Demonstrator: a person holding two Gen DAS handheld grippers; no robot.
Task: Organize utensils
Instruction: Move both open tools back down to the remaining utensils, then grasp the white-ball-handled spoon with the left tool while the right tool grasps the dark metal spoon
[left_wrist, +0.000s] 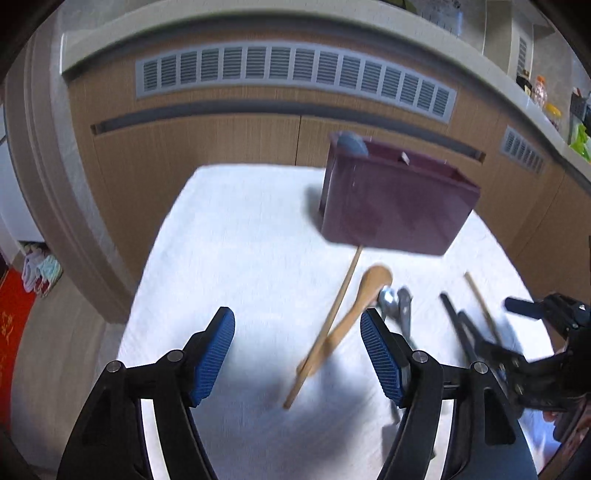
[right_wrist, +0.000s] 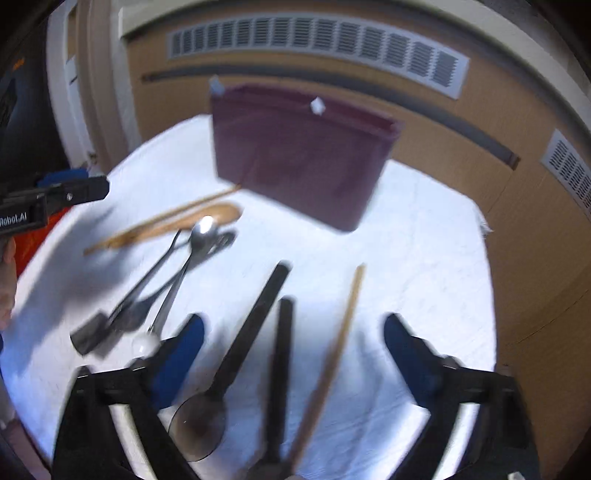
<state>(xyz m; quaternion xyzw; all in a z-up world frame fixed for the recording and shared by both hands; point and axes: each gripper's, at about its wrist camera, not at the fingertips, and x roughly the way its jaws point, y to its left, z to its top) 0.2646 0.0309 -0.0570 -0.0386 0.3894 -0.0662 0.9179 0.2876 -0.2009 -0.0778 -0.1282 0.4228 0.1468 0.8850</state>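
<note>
A dark maroon utensil box (left_wrist: 395, 199) stands on the white cloth, also in the right wrist view (right_wrist: 299, 155); a blue-grey object (left_wrist: 351, 143) pokes out of its left end. My left gripper (left_wrist: 297, 354) is open and empty above the cloth, beside a wooden spoon (left_wrist: 364, 295) and a wooden chopstick (left_wrist: 325, 328). My right gripper (right_wrist: 293, 354) is open and empty above two black-handled utensils (right_wrist: 255, 317) and a wooden chopstick (right_wrist: 340, 339). Metal spoons and a fork (right_wrist: 177, 266) lie to its left.
The table with the white cloth (left_wrist: 236, 240) stands against wooden cabinets with vent grilles (left_wrist: 291, 70). A counter with bottles (left_wrist: 546, 99) is at the far right. The right gripper shows at the right edge of the left wrist view (left_wrist: 546, 332).
</note>
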